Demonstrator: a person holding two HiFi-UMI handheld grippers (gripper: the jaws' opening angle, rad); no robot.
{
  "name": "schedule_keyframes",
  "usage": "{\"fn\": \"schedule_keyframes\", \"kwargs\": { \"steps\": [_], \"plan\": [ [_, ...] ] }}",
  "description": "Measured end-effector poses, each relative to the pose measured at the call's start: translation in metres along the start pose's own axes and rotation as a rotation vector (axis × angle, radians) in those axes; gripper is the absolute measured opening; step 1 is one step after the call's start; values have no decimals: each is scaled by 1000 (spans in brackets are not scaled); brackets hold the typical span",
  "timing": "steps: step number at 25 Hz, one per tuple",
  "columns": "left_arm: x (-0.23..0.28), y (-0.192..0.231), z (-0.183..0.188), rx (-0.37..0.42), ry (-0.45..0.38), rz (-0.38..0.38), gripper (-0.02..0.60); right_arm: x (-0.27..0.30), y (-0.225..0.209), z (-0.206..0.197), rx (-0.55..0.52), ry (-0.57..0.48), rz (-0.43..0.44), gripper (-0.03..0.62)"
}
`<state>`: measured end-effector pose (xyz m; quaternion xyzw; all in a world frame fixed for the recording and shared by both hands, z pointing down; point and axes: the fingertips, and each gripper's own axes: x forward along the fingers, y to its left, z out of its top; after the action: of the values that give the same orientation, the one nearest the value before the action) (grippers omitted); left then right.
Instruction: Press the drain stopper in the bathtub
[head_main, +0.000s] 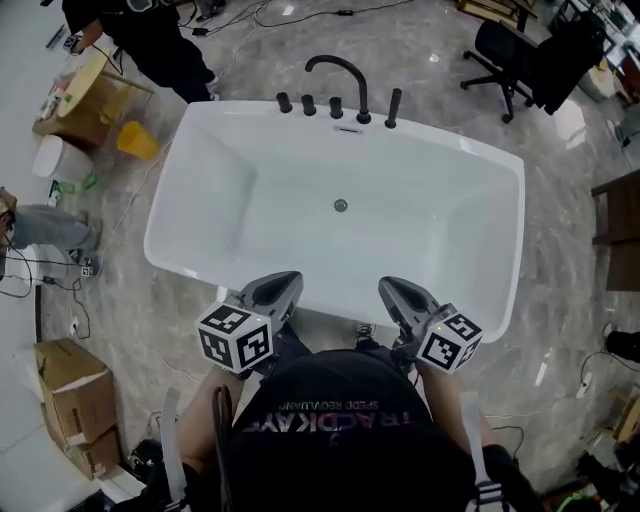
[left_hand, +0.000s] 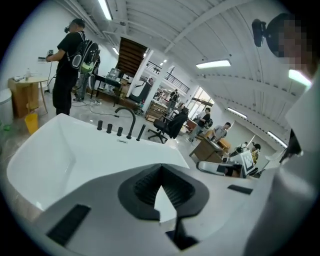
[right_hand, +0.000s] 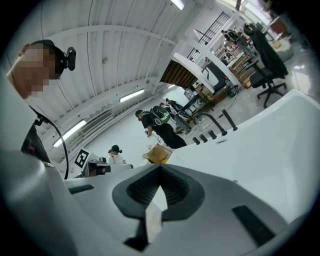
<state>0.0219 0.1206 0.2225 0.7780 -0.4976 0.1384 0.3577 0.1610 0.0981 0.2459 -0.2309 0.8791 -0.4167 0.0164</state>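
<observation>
Left gripper (head_main: 284, 281): it is hovering just over the near rim, left of centre. Its jaws are resting clenched tip to tip with nothing between them, probably because a press needs a blunt point and not a grasp.
Right gripper (head_main: 393, 286): it is hanging level with the left one, right of centre. Its jaws are likewise pressed together and carrying nothing.
Pose of both: they are pointing toward the far side across the tub, apparently poised and not reaching.
Bathtub (head_main: 335, 299): it is standing on the marble floor straight ahead of the person. Its white basin is lying open and showing no water, leaving the bottom free to reach.
Drain stopper (head_main: 340, 205): it is sitting as a small round disc at the middle of the tub floor, beyond both grippers and between their lines. Neither is touching it.
Faucet (head_main: 361, 95): it is arching over the far rim with its dark knobs (head_main: 308, 105) beside it, well apart from the drain.
Progress: by my reading, the press is not yet beginning.
Next move: either gripper is probably needing to go forward and down so that its closed tips are landing squarely on the disc.
</observation>
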Motion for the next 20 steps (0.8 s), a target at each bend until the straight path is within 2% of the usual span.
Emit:
{"fn": "schedule_keyframes", "kwargs": {
  "steps": [7, 13, 16, 20],
  "plan": [
    [-5, 61, 9, 67, 86, -123, 5, 48, 18, 1, 0, -110, -152, 12],
    [-18, 115, 8, 61, 124, -183, 5, 87, 42, -10, -8, -120, -243, 12],
    [-21, 130, 3, 67, 150, -197, 5, 93, 44, -15, -9, -126, -285, 12],
    [-23, 139, -2, 45, 149, -176, 5, 95, 37, -17, -13, -103, -298, 12]
  ]
}}
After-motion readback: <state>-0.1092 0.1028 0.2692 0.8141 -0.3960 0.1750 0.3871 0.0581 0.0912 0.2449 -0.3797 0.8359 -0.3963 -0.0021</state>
